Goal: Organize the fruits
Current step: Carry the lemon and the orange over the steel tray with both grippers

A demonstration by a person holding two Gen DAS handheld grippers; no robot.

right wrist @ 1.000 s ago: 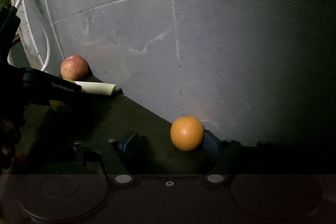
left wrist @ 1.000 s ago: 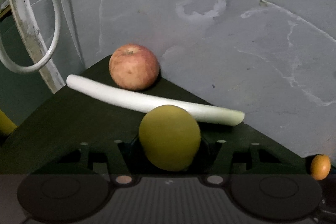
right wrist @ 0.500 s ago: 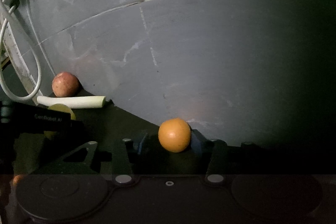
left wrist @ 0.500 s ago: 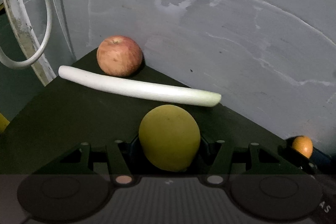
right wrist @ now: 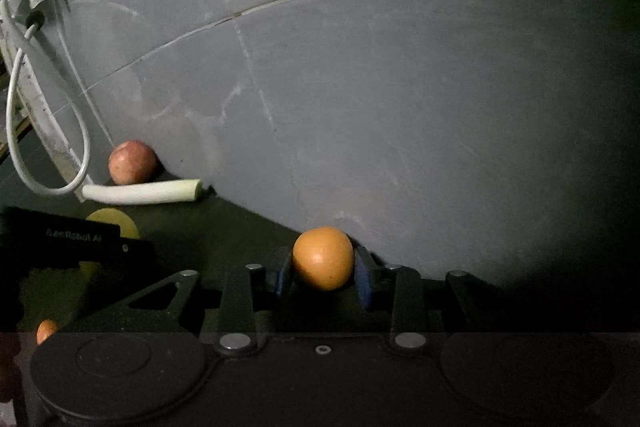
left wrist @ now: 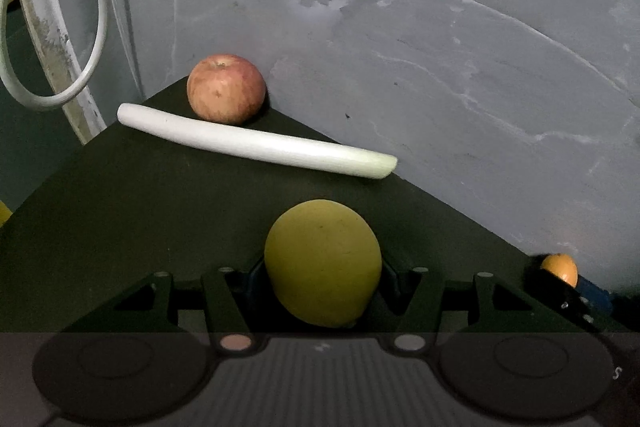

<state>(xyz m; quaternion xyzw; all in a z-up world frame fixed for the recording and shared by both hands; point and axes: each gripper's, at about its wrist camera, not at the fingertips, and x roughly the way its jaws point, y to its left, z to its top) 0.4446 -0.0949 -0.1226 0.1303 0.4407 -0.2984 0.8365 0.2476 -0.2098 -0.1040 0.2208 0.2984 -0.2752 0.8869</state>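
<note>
My left gripper (left wrist: 322,279) is shut on a yellow-green round fruit (left wrist: 322,263) and holds it over the dark table (left wrist: 140,211). Beyond it lie a white leek stalk (left wrist: 256,145) and a red apple (left wrist: 226,89) in the table's far corner by the wall. My right gripper (right wrist: 323,273) is shut on an orange (right wrist: 323,258), its blue pads (right wrist: 285,275) on both sides. The right wrist view also shows the apple (right wrist: 132,163), the leek (right wrist: 142,193), the yellow fruit (right wrist: 114,223) and the left gripper's body (right wrist: 60,243). The orange also shows in the left wrist view (left wrist: 560,267).
A grey tiled wall (left wrist: 420,67) runs along the table's far edge. A white cable loop (left wrist: 52,39) hangs by a worn white post at the left. Another small orange (right wrist: 46,331) shows at the lower left of the right wrist view.
My right gripper has closed on the orange, which was loose between open fingers before. My left gripper has drawn back from the leek with the yellow fruit still held.
</note>
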